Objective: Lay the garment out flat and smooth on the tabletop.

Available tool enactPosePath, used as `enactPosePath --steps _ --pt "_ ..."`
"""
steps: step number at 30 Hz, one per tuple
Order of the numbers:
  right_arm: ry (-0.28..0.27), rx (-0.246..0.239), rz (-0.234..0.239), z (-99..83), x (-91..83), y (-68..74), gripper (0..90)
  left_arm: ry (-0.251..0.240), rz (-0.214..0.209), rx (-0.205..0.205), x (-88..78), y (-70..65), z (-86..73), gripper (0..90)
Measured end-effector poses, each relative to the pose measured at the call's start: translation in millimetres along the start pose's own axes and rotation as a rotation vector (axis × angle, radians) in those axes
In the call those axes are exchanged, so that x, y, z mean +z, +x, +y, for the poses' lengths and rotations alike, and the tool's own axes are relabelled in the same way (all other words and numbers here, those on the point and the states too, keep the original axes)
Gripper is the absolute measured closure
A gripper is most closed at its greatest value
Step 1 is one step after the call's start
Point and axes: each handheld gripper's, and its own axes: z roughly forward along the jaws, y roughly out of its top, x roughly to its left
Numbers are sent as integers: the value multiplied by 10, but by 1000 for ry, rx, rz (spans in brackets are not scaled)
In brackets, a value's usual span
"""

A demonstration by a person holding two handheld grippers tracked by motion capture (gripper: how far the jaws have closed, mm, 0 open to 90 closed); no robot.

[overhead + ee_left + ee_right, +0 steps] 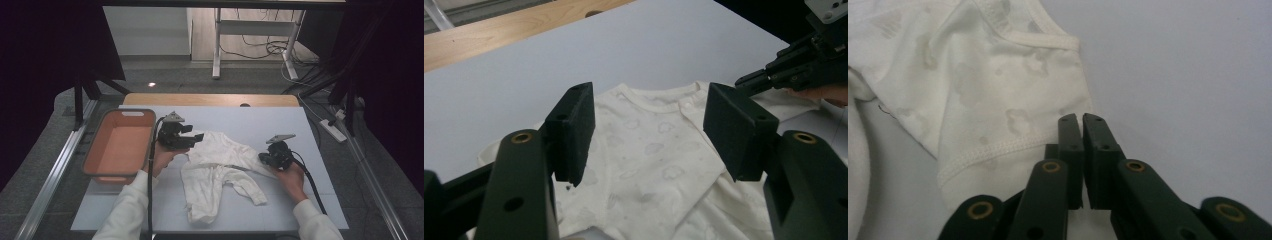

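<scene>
The right gripper (1082, 125) has its jaws pressed together at the hemmed sleeve edge of the cream cloud-print cotton baby garment (217, 165); whether fabric is pinched, I cannot tell. The left gripper (649, 135) hovers with jaws apart above the garment's neckline. Beyond it sits an orange plastic tub (95, 162).

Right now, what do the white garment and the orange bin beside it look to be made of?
The white garment looks like soft matte cotton knit: it creases limply, with stitched hems and a faint cloud print in the gripper views. The orange bin looks like smooth moulded plastic, with a grey rim, rounded corners and a slight sheen.
</scene>
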Motion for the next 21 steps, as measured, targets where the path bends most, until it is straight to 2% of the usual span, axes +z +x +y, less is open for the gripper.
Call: enactPosePath --steps 2,5,11,13,14,18,21 --pt "-3 -10 1 7 1 -4 883 2 3 0 -12 -3 -11 377" --pt "-17 -21 -23 25 -18 -37 895 4 9 -1 -35 -10 -31 376" --pt "-80 -6 -50 137 -138 -196 896 9 21 -1 -82 -39 -66 372" --pt "-99 14 -19 173 -159 -238 896 7 28 -5 -112 -33 -81 368" --pt "-100 13 -22 186 -164 -242 896 3 31 -9 -128 -27 -88 368" --pt "-96 -1 -41 224 -154 -258 896 5 37 -14 -142 -21 -112 369" --pt "-103 -9 -90 268 -185 -319 896 12 39 -10 -126 -31 -116 368"
